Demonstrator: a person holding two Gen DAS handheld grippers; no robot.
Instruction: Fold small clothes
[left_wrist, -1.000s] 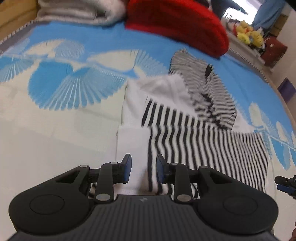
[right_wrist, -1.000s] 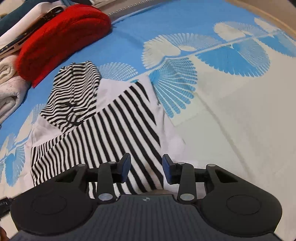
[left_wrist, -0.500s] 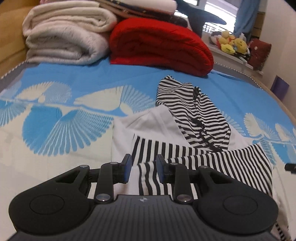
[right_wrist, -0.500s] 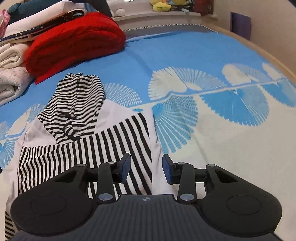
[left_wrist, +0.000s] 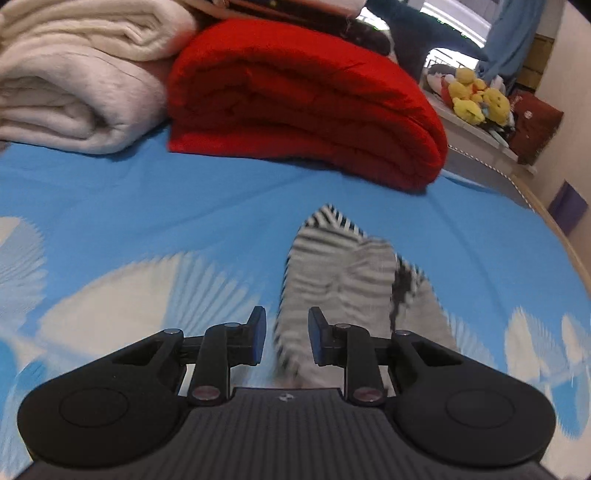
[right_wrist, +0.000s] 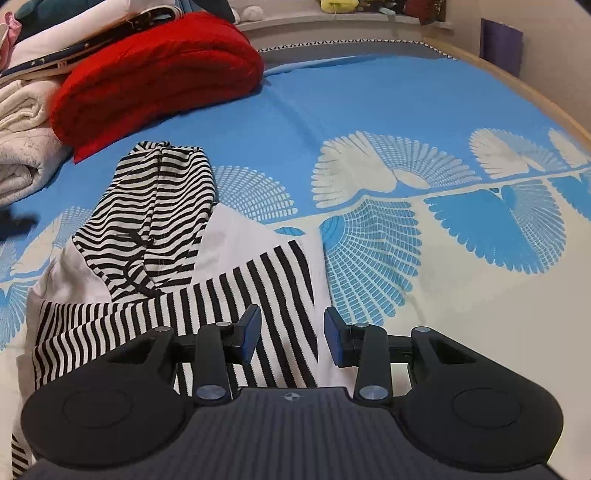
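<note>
A small black-and-white striped garment with white panels lies partly folded on the blue patterned bed sheet. Its narrow-striped hood points toward the red blanket. In the left wrist view the hood is blurred, just ahead of my left gripper, which is open and empty above it. My right gripper is open and empty, over the garment's wide-striped right edge.
A folded red blanket and folded cream blankets are stacked at the far side of the bed. Plush toys sit on a shelf beyond. The bed's wooden edge runs at the right.
My left gripper has moved forward along the garment to the hood and tilted up toward the blankets. My right gripper has moved slightly forward and levelled. Both stay open.
</note>
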